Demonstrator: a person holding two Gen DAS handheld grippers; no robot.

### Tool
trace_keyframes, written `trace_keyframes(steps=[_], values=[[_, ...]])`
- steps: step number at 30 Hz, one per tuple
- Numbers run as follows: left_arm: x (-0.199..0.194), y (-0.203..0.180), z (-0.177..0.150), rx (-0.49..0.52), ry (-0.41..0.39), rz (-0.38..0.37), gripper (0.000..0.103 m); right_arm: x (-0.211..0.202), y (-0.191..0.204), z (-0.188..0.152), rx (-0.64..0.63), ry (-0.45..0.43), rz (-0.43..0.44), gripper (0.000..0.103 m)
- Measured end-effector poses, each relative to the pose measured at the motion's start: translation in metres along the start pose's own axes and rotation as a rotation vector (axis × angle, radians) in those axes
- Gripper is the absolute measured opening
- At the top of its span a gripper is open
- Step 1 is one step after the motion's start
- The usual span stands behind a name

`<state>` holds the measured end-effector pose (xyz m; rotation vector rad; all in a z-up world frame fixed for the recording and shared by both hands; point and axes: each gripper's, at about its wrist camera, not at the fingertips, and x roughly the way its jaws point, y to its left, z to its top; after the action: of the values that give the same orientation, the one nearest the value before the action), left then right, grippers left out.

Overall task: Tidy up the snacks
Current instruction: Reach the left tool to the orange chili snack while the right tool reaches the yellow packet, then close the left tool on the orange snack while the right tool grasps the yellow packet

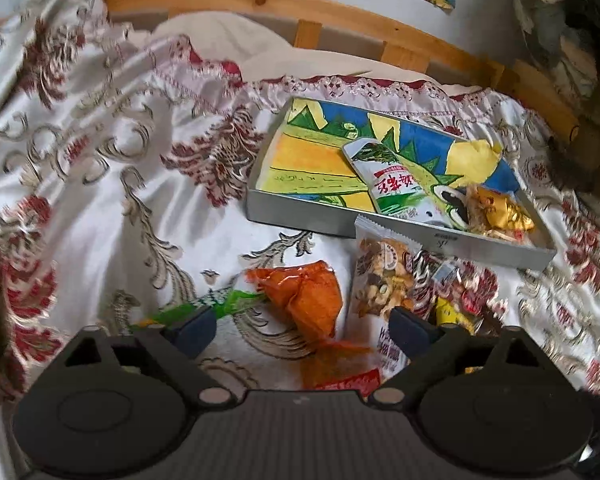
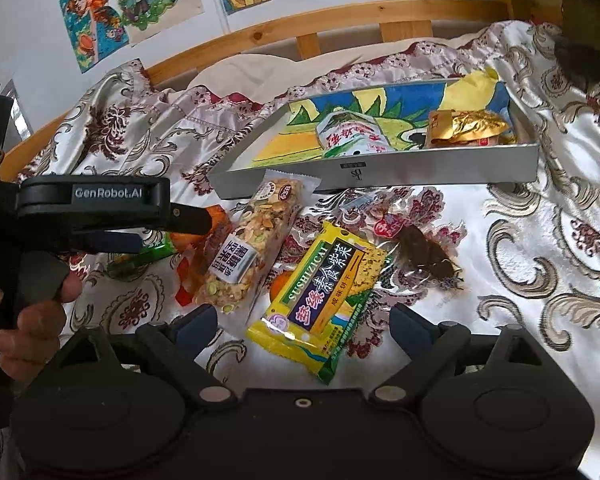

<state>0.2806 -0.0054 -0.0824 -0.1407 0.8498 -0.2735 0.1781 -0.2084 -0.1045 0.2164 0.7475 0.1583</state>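
The left gripper is hovering with its jaws spread wide and nothing pinched; an orange packet is lying on the patterned cloth in the gap between the blue pads, reaching out past the tips, with a green wrapper just beyond the left-hand pad. The right gripper is likewise spread and empty, and a yellow packet is lying between its pads, so each tool is probably lining up on one snack to pick up. Just ahead of the right gripper's left pad a nut bar is lying in clear wrap, its far end touching the tray; ahead and to the right a clear bag of something dark is resting on the cloth. Farther out, the silver tray is sitting near the wooden headboard, already holding a white and green pouch and a gold packet, which suggests it is the collecting place and the loose snacks are still waiting. Only the right view is showing the left tool from the side, with a person's hand gripping its handle, plus the yellow packet whole and drawings on the wall. Only the left view is showing the orange packet in full and the tray's painted floor.
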Motion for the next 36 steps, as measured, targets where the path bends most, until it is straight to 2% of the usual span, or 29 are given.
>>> trace_keyframes(steps=[1, 4, 5, 6, 9, 16, 17, 18, 20, 21, 28, 36], values=[[0.002, 0.002, 0.001, -0.016, 0.005, -0.011, 0.088, 0.003, 0.000, 0.001, 0.010, 0.006, 0.004, 0.091], [0.010, 0.007, 0.006, -0.055, 0.027, -0.048, 0.066, 0.012, -0.005, 0.001, 0.070, 0.028, 0.030, 0.087], [0.012, 0.009, 0.007, -0.070, 0.041, -0.060, 0.059, 0.015, -0.007, 0.001, 0.091, 0.037, 0.038, 0.083], [0.015, 0.011, 0.008, -0.086, 0.049, -0.067, 0.056, 0.018, -0.009, 0.001, 0.110, 0.044, 0.038, 0.078], [0.021, 0.016, 0.009, -0.112, 0.065, -0.066, 0.052, 0.024, -0.011, 0.000, 0.132, 0.054, 0.026, 0.071], [0.037, 0.023, 0.011, -0.177, 0.109, -0.096, 0.052, 0.031, -0.008, -0.001, 0.105, 0.053, 0.006, 0.071], [0.039, 0.024, 0.011, -0.184, 0.111, -0.100, 0.051, 0.031, -0.008, -0.001, 0.105, 0.053, 0.004, 0.069], [0.040, 0.026, 0.011, -0.193, 0.112, -0.103, 0.045, 0.031, -0.008, -0.001, 0.104, 0.053, 0.001, 0.067], [0.040, 0.029, 0.012, -0.214, 0.113, -0.118, 0.045, 0.029, -0.008, -0.001, 0.100, 0.044, -0.003, 0.064], [0.040, 0.029, 0.011, -0.225, 0.112, -0.120, 0.045, 0.029, -0.007, -0.002, 0.098, 0.040, -0.006, 0.056], [0.031, 0.024, 0.008, -0.218, 0.108, -0.098, 0.043, 0.026, -0.001, -0.002, 0.070, 0.040, -0.037, 0.055], [-0.002, 0.015, -0.001, -0.210, 0.077, -0.057, 0.043, 0.012, 0.011, -0.008, -0.013, 0.019, -0.077, 0.054]])
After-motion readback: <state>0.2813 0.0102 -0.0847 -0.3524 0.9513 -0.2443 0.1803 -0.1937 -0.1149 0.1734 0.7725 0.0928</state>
